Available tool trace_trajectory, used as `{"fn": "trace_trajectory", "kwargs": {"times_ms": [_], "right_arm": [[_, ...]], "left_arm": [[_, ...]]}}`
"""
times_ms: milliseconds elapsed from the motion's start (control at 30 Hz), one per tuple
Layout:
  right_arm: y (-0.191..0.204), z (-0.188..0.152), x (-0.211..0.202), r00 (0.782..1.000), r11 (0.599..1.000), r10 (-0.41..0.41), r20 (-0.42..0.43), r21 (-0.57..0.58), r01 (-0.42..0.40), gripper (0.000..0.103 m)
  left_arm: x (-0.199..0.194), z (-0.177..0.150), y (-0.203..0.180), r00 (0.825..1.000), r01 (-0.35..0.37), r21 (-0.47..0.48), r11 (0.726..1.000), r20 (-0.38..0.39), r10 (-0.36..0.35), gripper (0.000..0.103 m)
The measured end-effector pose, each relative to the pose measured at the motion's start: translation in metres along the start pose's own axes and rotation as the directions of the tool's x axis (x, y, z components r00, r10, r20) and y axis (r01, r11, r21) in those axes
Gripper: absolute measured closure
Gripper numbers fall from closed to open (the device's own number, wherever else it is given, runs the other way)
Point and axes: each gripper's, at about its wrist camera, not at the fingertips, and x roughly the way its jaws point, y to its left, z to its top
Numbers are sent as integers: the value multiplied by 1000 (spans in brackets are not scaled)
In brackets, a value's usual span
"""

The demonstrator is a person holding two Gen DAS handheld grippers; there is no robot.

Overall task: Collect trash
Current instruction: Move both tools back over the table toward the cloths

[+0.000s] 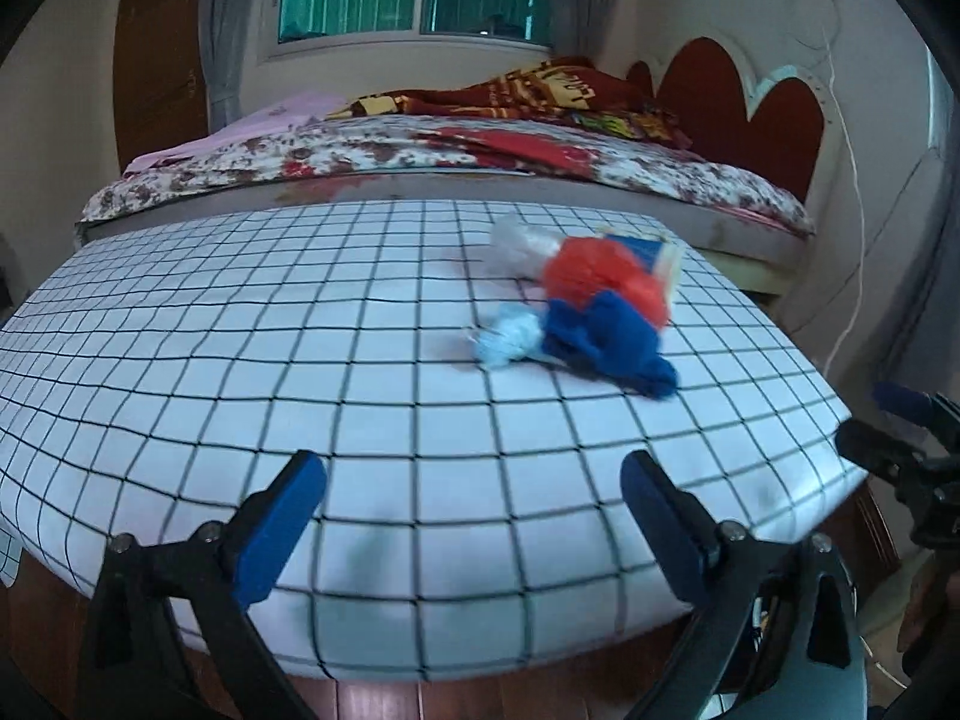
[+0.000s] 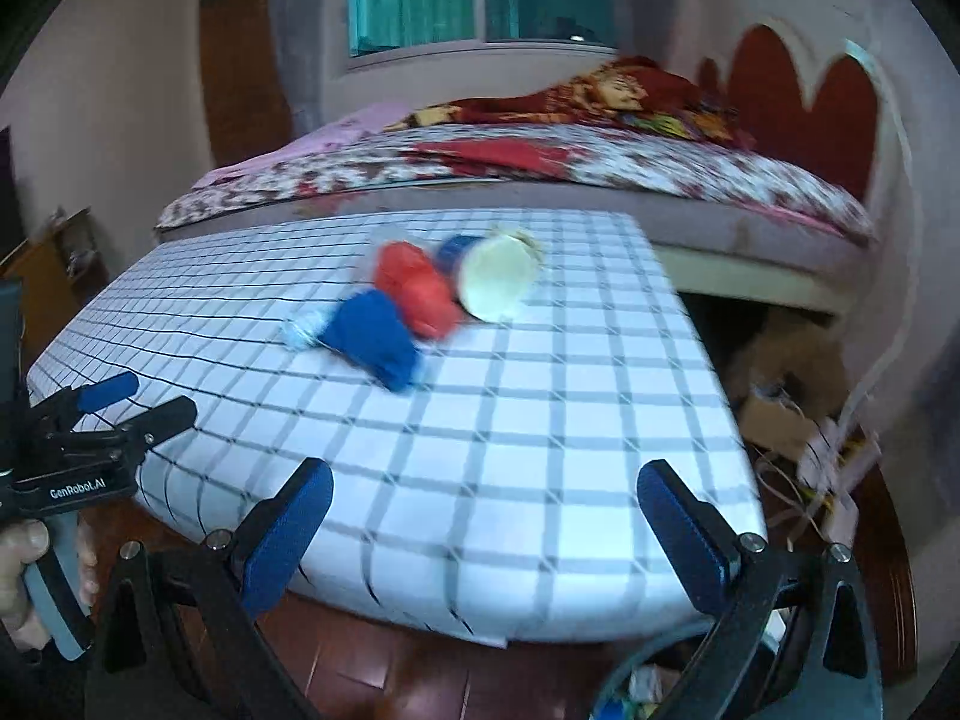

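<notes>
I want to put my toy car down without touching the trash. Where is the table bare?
The checked table is bare along its near edge, by both hand-held grippers, and all across its left side. The far right is crowded: blue wad, red wad, pale blue wad and paper cup lie bunched together.

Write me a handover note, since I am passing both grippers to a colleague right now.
Left gripper: open, holding nothing, at the table's near edge.
Right gripper: open, holding nothing, same edge.
Trash sits bunched on the checked table: blue wad, red wad, pale blue scrap, cup, clear plastic.
Done: nothing picked up.
Left: collect every piece.
</notes>
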Motion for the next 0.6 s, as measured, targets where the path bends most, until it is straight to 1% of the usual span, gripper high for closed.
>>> {"fn": "trace_trajectory", "kwargs": {"times_ms": [67, 133, 167, 267, 433, 500, 600], "right_arm": [[12, 11, 15, 1000, 1000, 20, 4, -17, -20, 3], [20, 22, 32, 999, 999, 43, -8, -30, -43, 7], [24, 26, 39, 999, 998, 50, -12, -37, -50, 11], [35, 37, 63, 997, 996, 66, -41, -56, -68, 18], [45, 50, 95, 994, 995, 79, -72, -62, -83, 25], [49, 55, 110, 992, 994, 85, -92, -64, -91, 30], [53, 58, 128, 988, 993, 93, -123, -68, -101, 34]], "left_arm": [[6, 4, 4, 1000, 0, 2, 1000, -4, 0, 8], [11, 6, 8, 1000, -1, 3, 1000, -6, 1, 11], [13, 8, 10, 1000, 3, 4, 1000, -9, -3, 13], [22, 10, 17, 1000, 9, 6, 1000, -22, -9, 19], [33, 12, 22, 999, 17, 7, 1000, -34, -16, 19], [37, 13, 24, 999, 23, 5, 1000, -35, -22, 19], [43, 17, 25, 999, 32, 4, 999, -40, -32, 19]]}}
